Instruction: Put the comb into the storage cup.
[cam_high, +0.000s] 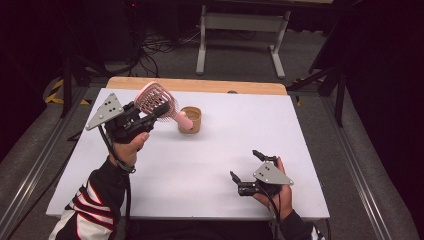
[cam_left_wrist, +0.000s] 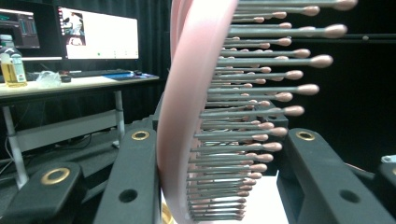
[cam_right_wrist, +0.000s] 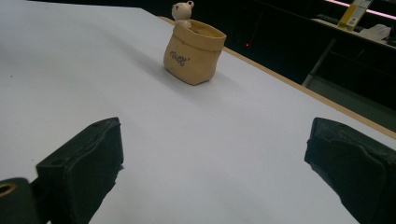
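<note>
Right gripper (cam_high: 243, 176) gapes; left gripper (cam_high: 159, 113) clamps hairbrush (cam_high: 154, 99).

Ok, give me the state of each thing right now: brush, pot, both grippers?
Hairbrush: pink, lifted off the table, head clamped, handle end at the pot's rim.
Pot: tan, upright on the table, open-topped.
Left gripper: shut on the hairbrush head.
Right gripper: open, nothing between the jaws, low over the table.

Brightly lit white table (cam_high: 210, 165) against dim, near-black surroundings, soft faint shadows beneath objects, high view slightly soft and grainy, pink brush (cam_left_wrist: 196, 116) blurred at close range, glowing monitor (cam_left_wrist: 98, 35) overexposed, jaws out of focus in the right gripper view.
</note>
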